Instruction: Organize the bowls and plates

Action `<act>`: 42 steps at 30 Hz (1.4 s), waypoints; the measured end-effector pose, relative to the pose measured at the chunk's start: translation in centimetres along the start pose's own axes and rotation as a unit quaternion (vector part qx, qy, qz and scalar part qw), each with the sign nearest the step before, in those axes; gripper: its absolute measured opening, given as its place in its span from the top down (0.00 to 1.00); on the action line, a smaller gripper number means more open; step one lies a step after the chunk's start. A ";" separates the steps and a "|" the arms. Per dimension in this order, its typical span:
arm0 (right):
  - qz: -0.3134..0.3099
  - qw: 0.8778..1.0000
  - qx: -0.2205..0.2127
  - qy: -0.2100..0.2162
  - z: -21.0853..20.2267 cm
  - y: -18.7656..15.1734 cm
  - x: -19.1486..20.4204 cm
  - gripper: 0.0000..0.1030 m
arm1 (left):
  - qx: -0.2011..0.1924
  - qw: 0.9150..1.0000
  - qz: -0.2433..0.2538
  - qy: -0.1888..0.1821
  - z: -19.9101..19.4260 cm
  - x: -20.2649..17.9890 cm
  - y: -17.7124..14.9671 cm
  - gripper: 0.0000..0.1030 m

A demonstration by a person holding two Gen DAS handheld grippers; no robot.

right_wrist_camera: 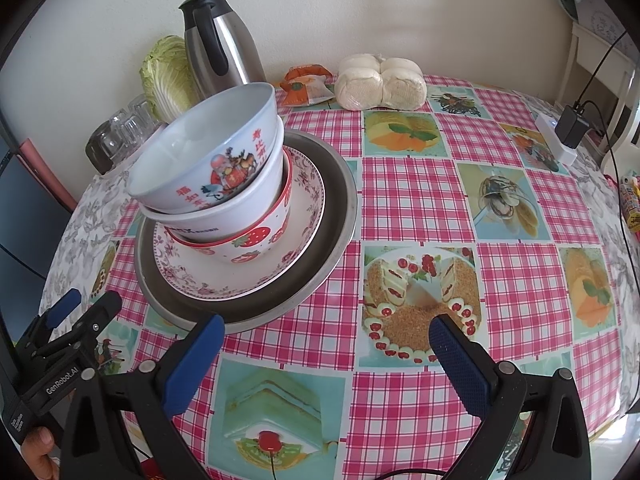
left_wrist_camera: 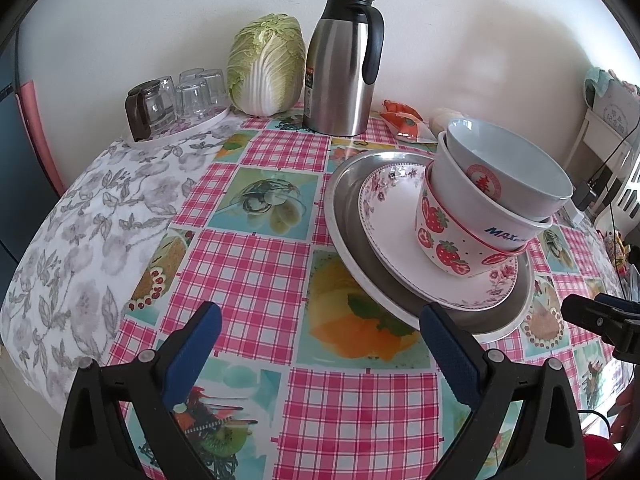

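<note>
Left wrist view: left gripper (left_wrist_camera: pixel 320 322) and right gripper (right_wrist_camera: pixel 326 330) gape wide, empty, near stacked bowls (left_wrist_camera: pixel 488 208) on plates (left_wrist_camera: pixel 384 216).

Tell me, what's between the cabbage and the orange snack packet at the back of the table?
The steel thermos jug stands between the cabbage and the orange packet, clearest in the left wrist view.

Both wrist views look low across the desk (left_wrist_camera: pixel 248 264) toward its far wall edge — sharing the dish stack (left_wrist_camera: pixel 460 220) close by.
</note>
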State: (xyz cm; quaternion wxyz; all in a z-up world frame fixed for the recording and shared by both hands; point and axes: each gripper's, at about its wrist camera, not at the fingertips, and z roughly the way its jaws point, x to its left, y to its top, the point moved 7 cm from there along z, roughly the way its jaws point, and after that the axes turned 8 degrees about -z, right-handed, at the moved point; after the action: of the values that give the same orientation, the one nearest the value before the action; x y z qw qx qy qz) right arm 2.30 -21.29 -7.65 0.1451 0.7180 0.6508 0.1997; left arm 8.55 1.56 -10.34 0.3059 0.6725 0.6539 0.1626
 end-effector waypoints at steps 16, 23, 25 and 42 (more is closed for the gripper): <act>-0.001 1.000 0.001 0.000 0.0 0.0 0.0 0.00 | -0.006 1.000 0.007 0.002 -0.1 -0.1 0.1 0.04; -0.001 1.000 0.001 0.000 0.0 0.0 0.0 0.00 | -0.007 1.000 0.009 0.004 -0.2 -0.1 0.1 0.04; -0.001 1.000 0.001 0.000 0.0 0.0 0.0 0.00 | -0.006 1.000 0.009 0.003 -0.2 -0.1 0.1 0.04; -0.003 1.000 0.003 -0.001 0.1 -0.1 -0.1 0.00 | -0.016 1.000 0.014 0.007 -0.6 0.0 -0.1 0.04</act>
State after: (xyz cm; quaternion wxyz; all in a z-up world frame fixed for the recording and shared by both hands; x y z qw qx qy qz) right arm 2.25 -21.40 -7.78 0.1441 0.7165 0.6536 0.1967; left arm 8.11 1.64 -9.96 0.3101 0.6754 0.6439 0.1818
